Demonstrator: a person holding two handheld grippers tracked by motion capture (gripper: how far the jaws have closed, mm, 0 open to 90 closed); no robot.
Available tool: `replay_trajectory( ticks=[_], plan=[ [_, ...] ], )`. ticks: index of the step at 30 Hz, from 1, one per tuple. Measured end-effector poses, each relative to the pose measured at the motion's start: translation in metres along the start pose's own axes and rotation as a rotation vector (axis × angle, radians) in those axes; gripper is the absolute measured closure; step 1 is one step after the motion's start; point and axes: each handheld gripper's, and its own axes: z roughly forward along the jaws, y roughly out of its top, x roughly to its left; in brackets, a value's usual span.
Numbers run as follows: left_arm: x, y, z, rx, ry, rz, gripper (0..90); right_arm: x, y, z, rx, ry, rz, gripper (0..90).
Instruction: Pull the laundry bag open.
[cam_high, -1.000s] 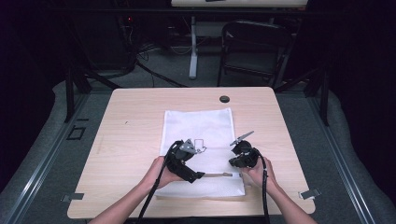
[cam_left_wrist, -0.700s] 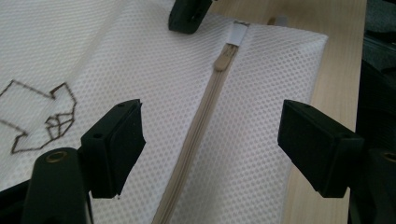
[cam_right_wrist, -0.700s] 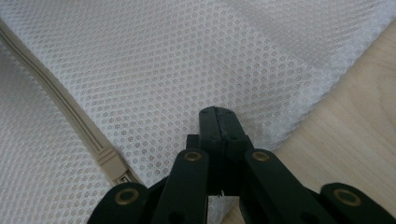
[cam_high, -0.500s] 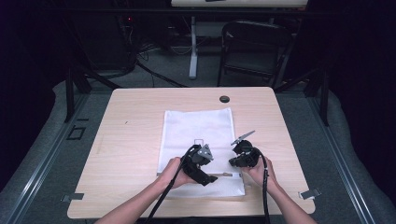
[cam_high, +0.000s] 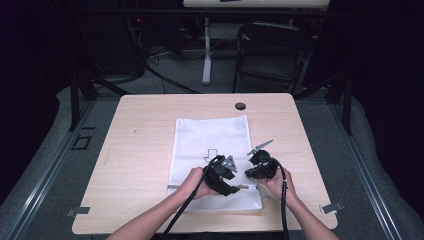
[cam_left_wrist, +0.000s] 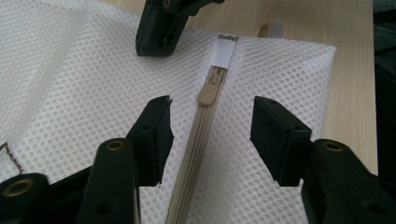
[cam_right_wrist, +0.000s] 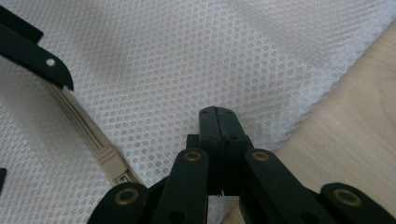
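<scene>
Mesh bag (cam_high: 210, 150): white netting, lying flat along the middle of the wooden table (cam_high: 135, 165); its near edge is sitting close to the table's 6 o'clock edge, its far edge stopping short of the dark round grommet (cam_high: 240, 106) at 12 o'clock.
Zipper (cam_left_wrist: 201, 126): beige, running along the bag's near edge; in the left gripper view its pull end is pointing to 12 o'clock toward a white tab (cam_left_wrist: 224, 52).
Left gripper (cam_left_wrist: 210, 135): its jaws are standing spread to either side of the zipper, pads clear of it, and have just been closing; the zipper is lying between them.
Right gripper (cam_right_wrist: 218, 122): its jaws are pressed together, and the tips are resting on the mesh at the bag's near right corner; whether netting is pinched between them I cannot tell.
Spacing: in the high view the two grippers are sitting just beside each other, right at 3 o'clock of left.
Open room: bare tabletop is lying wide at 9 o'clock of the bag, a narrower strip at 3 o'clock; little margin at 6 o'clock.
</scene>
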Motion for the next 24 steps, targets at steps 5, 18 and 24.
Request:
replay_trajectory(
  ticks=[5, 18, 24],
  plan=[
    [0.002, 0.004, 0.008, -0.009, -0.016, 0.01, 54.4, 0.0, 0.0, 0.0, -0.007, 0.007, 0.01, 90.0],
    [0.005, 0.007, 0.025, 0.006, -0.056, 0.043, 68.5, 0.0, -0.001, 0.0, -0.007, 0.006, 0.009, 90.0],
    [0.005, 0.007, 0.03, 0.022, -0.054, 0.055, 78.9, 0.0, -0.002, 0.001, -0.017, 0.003, 0.017, 90.0]
  ],
)
